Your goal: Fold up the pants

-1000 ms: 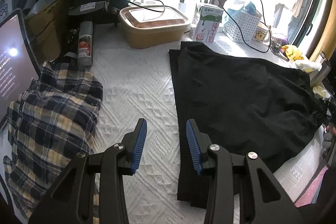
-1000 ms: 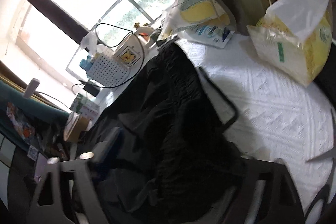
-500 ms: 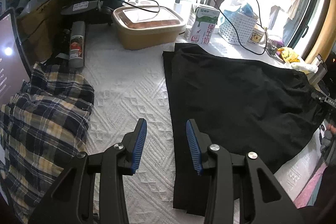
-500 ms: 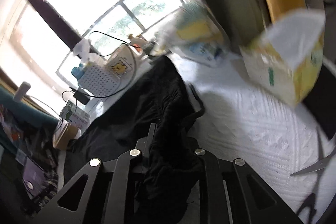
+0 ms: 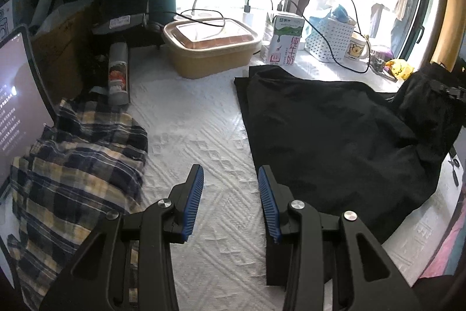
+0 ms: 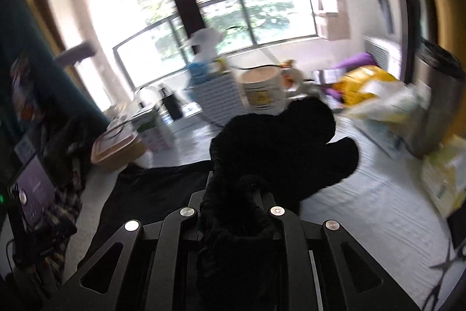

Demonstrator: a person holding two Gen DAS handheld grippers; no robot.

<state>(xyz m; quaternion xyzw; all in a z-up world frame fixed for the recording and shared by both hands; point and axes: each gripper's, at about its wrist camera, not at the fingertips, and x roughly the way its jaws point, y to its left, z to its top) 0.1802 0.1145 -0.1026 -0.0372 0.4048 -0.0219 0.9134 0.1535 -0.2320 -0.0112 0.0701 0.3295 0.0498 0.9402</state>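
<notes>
The black pants (image 5: 329, 133) lie spread on the white table (image 5: 189, 118). The right tool (image 6: 236, 194) is clenched on their bunched end, lifting it. The left tool (image 5: 230, 185) hangs released over bare cloth just beside their edge.

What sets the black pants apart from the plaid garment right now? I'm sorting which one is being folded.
The black pants are plain and spread mostly flat; the plaid garment is checked and lies crumpled in a heap. One end of the pants is lifted, pinched in the right tool; the plaid garment lies untouched beside the open left tool. Both rest on the white textured cover.
</notes>
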